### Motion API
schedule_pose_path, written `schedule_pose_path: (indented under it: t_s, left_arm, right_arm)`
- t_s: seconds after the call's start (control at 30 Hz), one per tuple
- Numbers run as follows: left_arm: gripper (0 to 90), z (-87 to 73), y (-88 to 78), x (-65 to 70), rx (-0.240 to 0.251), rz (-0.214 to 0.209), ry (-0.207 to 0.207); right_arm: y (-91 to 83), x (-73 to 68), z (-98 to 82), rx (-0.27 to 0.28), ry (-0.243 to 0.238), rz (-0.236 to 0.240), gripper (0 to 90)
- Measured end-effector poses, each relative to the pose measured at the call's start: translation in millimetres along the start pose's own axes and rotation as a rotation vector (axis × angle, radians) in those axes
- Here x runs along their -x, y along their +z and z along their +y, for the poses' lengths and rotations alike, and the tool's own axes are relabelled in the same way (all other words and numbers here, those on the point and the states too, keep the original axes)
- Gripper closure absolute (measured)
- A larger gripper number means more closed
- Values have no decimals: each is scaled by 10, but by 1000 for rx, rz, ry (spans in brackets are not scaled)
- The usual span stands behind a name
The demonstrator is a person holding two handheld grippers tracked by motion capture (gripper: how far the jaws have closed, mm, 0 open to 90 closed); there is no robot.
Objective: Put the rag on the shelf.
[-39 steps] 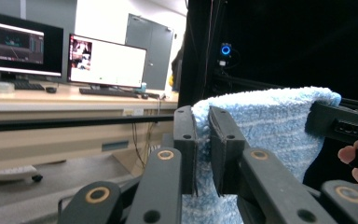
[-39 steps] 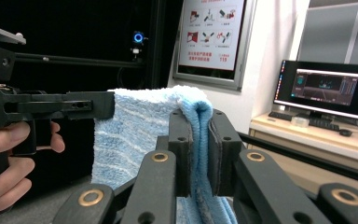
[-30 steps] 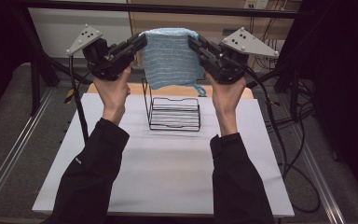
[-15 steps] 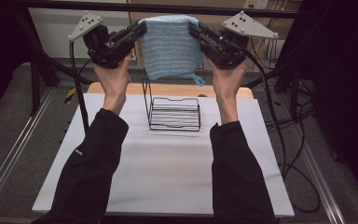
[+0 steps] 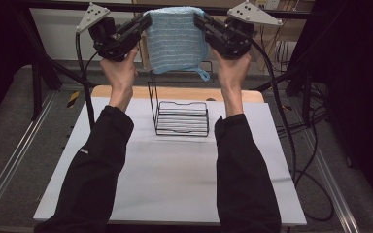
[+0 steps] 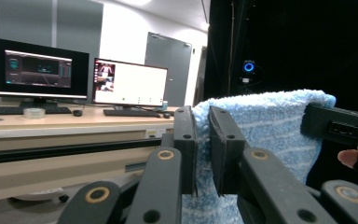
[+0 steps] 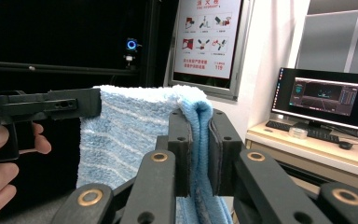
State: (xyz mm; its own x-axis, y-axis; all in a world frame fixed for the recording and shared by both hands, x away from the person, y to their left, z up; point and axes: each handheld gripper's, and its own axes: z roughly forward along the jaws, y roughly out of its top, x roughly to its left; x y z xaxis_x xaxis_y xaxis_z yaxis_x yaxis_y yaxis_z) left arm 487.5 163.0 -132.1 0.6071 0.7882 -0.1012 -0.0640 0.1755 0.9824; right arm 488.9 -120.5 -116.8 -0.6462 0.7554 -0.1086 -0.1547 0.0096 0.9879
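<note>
nearest, in the high view, 2 black sleeves (image 5: 97, 170) come up from 6 o'clock over the white table (image 5: 170, 194), 1 on each side. past them, at the middle of the table, stands a black wire rack (image 5: 182, 116), empty, with its tall side at 9 o'clock. further up, toward 12 o'clock, both bare hands are raised above the table's far edge. the left gripper (image 5: 143, 24) sits at 11 o'clock and the right gripper (image 5: 200, 22) at 1 o'clock, their tips pointing at each other. between them hangs the blue towel (image 5: 175, 41), stretched flat and held in the air above the rack, clear of it, with a small loop dangling from its lower corner.

in the left gripper view the left gripper (image 6: 203, 149) has its jaws clamped on 1 top corner of the towel (image 6: 270, 126), fabric pinched between the pads. in the right gripper view the right gripper (image 7: 198, 154) is clamped on the other top corner of the towel (image 7: 126, 135), a folded edge squeezed between its pads. farthest off, desks with lit monitors (image 6: 37, 67) line the room.
</note>
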Motion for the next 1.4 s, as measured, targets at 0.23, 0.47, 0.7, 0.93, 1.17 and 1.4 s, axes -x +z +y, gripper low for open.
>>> schedule_pose_path:
  t_s: [0.23, 0.47, 0.7, 0.93, 1.17, 1.4]
  left_arm:
    - [820, -61, 72, -100, -7, 9, -13]
    - [819, -150, 129, -151, -34, 19, -7]
    - [818, -248, 193, -184, -86, 19, 2]
    - [817, -337, 226, -175, -112, 22, 29]
    - [817, -479, 241, -208, -133, 6, 12]
    - [817, -603, 261, -200, -171, 0, 26]
  right_arm:
    - [91, 26, -63, -11, 0, 5, 817]
    - [137, 62, -180, -25, 8, 4, 817]
    - [152, 96, -292, -52, 18, -8, 816]
    - [146, 138, -457, -69, 36, -15, 817]
    - [118, 149, -580, -86, 36, -14, 817]
    - [67, 175, -736, -104, 51, -17, 816]
